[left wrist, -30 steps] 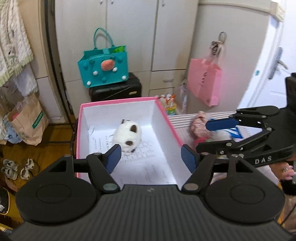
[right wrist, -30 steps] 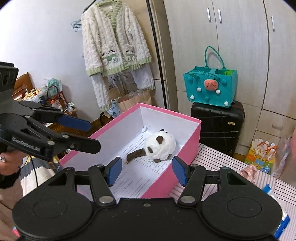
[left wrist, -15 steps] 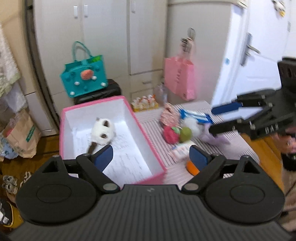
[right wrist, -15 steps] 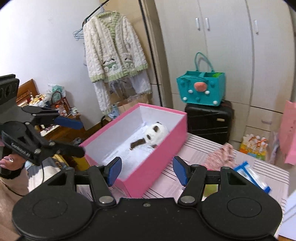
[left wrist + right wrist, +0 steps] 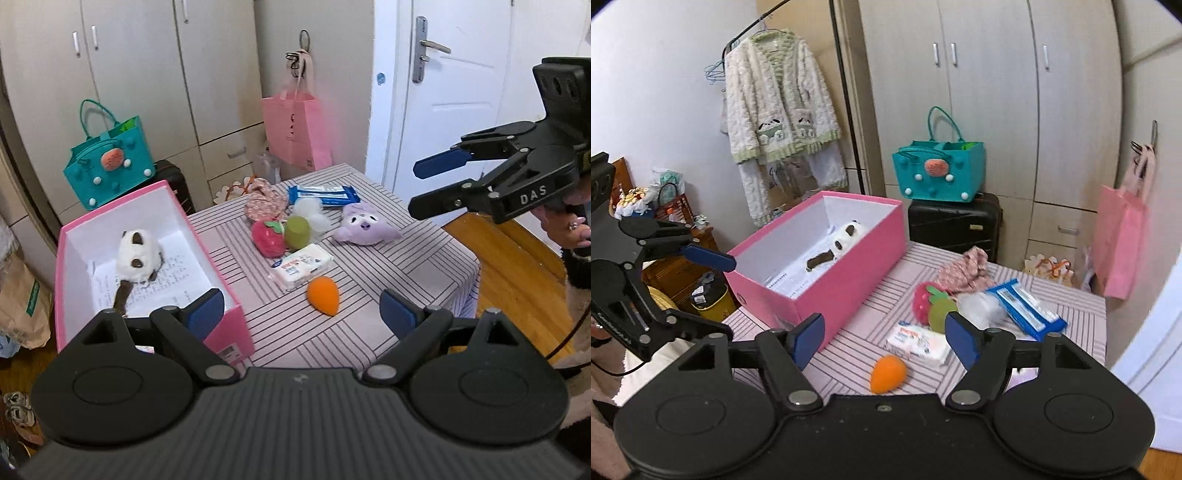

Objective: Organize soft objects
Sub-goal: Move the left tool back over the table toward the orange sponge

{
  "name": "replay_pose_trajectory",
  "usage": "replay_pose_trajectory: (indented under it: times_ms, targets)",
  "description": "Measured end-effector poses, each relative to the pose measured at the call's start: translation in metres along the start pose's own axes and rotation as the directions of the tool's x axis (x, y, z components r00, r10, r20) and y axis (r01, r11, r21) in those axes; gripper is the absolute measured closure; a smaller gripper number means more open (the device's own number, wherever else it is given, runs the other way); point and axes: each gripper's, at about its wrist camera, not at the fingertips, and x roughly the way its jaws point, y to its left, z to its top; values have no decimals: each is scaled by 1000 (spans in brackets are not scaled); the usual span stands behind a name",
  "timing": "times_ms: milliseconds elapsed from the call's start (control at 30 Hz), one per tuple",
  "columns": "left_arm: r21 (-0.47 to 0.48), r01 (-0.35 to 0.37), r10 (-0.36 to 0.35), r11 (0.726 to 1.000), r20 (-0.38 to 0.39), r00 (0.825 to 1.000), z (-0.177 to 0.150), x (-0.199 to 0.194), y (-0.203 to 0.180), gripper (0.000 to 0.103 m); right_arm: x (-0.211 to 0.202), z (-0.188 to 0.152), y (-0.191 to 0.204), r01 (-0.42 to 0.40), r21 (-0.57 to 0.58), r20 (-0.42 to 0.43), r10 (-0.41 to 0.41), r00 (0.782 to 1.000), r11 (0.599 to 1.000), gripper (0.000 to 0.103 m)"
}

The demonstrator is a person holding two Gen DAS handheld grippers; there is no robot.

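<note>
A pink box (image 5: pixel 122 201) stands on the left of the striped table (image 5: pixel 388 266) with a white and brown plush (image 5: pixel 138 254) lying inside. Right of it lie a strawberry plush (image 5: pixel 267 238), a green soft piece (image 5: pixel 297 232), a purple plush (image 5: pixel 364 225), an orange carrot toy (image 5: pixel 324 295), a floral cloth (image 5: pixel 266 201) and a tissue pack (image 5: pixel 303 266). My left gripper (image 5: pixel 301 312) is open and empty, above the table's near edge before the carrot toy. My right gripper (image 5: pixel 884 334) hovers over the carrot toy (image 5: pixel 887 373), its jaws opening, nothing between them.
A blue packet (image 5: pixel 323 194) and a clear wrapper (image 5: pixel 310 212) lie at the back of the pile. Beyond the table stand a teal bag (image 5: pixel 109 168) on a black suitcase (image 5: pixel 955 225) and a hanging pink bag (image 5: pixel 295 127). A white door (image 5: pixel 443 92) is on the right.
Both grippers have swung away from the pink box toward the pile on the table, and both pairs of jaws have widened. The white plush stays in the box.
</note>
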Motion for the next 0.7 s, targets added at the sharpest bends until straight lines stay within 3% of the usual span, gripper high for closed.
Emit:
replay_pose_trajectory:
  times_ms: [133,200,367,567,700]
  targets:
    - [25,10,-11,1000,55,998,-5,11,-9,11,-1,-14,-7,11,24,-8,-11,1000,1000,25]
    - [39,-28,24,999,90,996,-13,19,-15,12,0,-21,-12,38,46,-6,-37,999,998,19]
    - [83,-72,60,994,135,989,-26,39,-30,11,7,-39,-25,56,90,-14,-55,998,994,19]
    - [17,2,-5,1000,154,988,-31,64,-31,11,23,-55,-35,47,101,4,-48,999,994,18]
    - [-57,-40,50,998,200,978,-37,85,-33,12,39,-69,-43,59,105,52,-65,997,993,16]
